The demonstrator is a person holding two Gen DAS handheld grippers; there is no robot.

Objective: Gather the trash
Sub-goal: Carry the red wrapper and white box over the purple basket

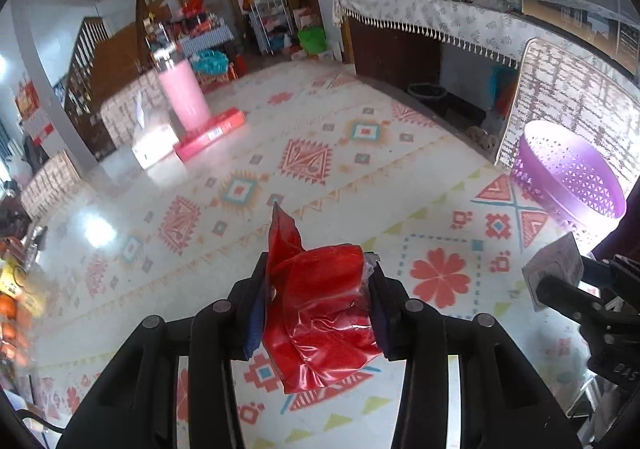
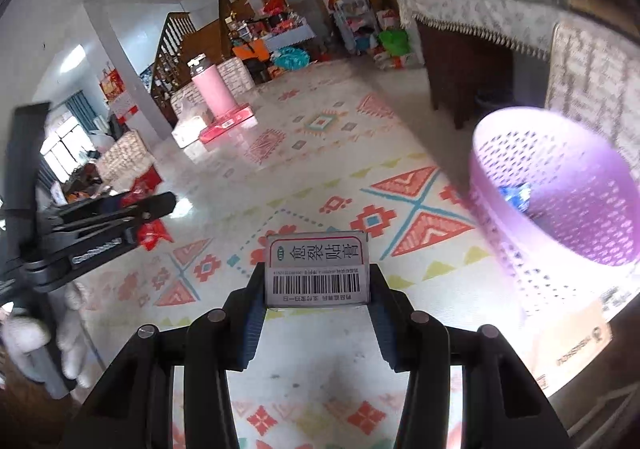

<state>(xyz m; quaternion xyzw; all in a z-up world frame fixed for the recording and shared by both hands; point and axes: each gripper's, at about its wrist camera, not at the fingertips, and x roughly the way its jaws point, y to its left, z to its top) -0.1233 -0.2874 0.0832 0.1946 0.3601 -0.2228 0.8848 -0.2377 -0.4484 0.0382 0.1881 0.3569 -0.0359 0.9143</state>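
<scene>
Both your grippers carry trash above the patterned table, with the purple basket at the right of each frame.

Your left gripper (image 1: 320,313) has its fingers clamped on a crumpled red wrapper (image 1: 320,309) at the lower centre of its view. Your right gripper (image 2: 318,289) pinches a small white barcoded box (image 2: 317,269) between its fingers, lower centre. The purple basket (image 2: 560,209) stands on the table (image 2: 320,177), a blue scrap inside it.
</scene>
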